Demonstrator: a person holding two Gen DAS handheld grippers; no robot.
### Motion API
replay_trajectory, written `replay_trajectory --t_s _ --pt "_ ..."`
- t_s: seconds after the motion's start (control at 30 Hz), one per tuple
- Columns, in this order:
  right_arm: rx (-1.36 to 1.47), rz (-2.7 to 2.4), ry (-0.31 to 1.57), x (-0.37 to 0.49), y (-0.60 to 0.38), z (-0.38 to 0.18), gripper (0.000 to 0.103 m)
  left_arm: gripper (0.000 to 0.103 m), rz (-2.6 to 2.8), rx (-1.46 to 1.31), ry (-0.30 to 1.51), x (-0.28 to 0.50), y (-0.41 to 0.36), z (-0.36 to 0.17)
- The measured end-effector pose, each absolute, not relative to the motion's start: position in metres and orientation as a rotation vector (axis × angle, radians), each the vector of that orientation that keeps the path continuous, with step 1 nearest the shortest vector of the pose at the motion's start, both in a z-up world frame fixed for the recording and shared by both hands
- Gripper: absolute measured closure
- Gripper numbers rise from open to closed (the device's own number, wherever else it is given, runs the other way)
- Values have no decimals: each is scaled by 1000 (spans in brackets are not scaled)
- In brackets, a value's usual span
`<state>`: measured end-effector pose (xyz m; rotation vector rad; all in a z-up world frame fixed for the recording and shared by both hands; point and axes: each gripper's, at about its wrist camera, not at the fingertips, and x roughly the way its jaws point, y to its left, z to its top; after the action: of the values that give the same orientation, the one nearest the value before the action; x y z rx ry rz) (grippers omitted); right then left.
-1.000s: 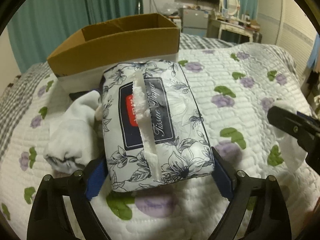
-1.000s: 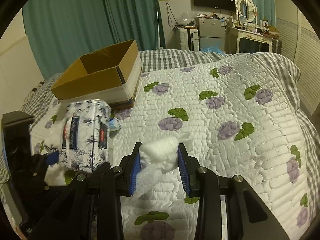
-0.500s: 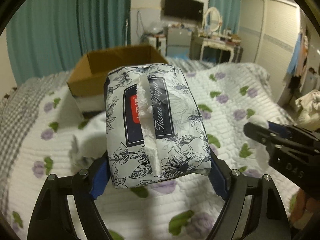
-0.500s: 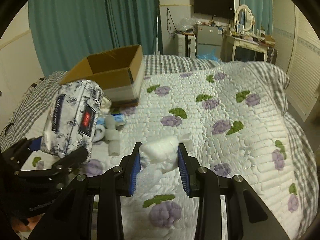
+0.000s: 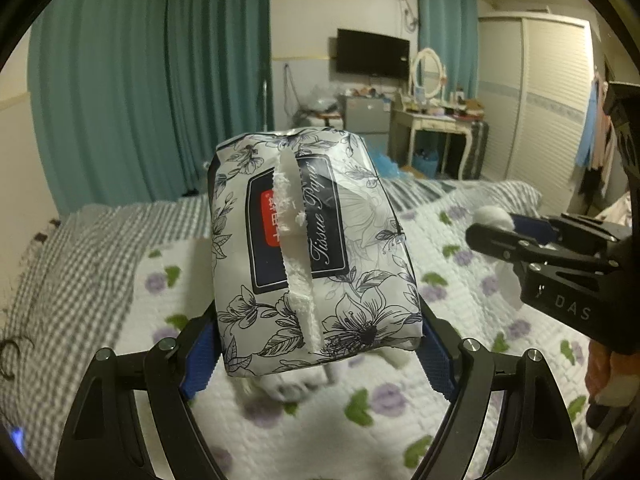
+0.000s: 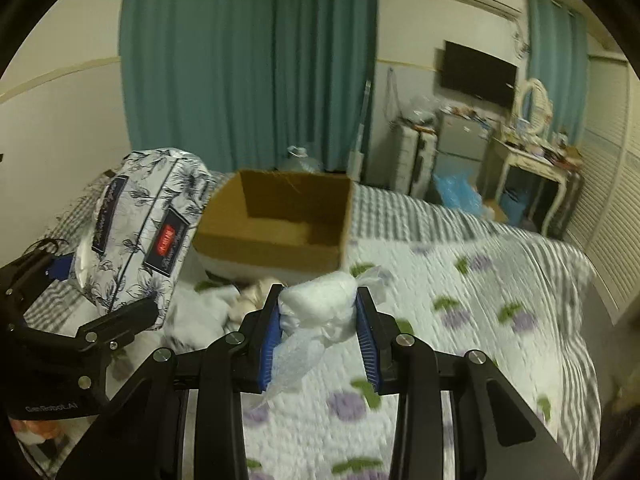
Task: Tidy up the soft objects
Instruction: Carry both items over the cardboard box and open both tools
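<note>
Only the right wrist view shows the cardboard box (image 6: 276, 224) behind the tissue pack (image 6: 140, 232).

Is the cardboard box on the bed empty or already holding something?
Looks empty: the right wrist view shows the open cardboard box with bare brown floor and walls; its near corner is hidden behind the front wall.

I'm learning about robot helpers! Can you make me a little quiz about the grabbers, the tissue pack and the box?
1. True or false: the left gripper holds the tissue pack up off the bed.
2. What does the right gripper squeeze? A) a sock B) a white plastic bundle C) nothing
3. Fill in: the cardboard box sits on the bed with its top ____.

Key: 1 true; 2 B; 3 open
</note>
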<state>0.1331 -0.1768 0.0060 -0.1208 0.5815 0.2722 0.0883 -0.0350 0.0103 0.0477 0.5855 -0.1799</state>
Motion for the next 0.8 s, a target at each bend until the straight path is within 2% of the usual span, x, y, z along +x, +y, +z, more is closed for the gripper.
replay_trajectory --t_s 0.33,0.67,0.77,0.8 --pt "-82 378 598 261 -142 23 69 20 -136 38 617 206 -9 5" --pt "-28 399 690 371 -118 -31 69 18 -120 88 685 297 -6 -48" --pt "-17 399 699 384 -119 -44 65 16 -139 98 671 304 -7 -57" --pt "-14 403 695 384 -121 -46 55 15 -139 102 665 304 -10 -55"
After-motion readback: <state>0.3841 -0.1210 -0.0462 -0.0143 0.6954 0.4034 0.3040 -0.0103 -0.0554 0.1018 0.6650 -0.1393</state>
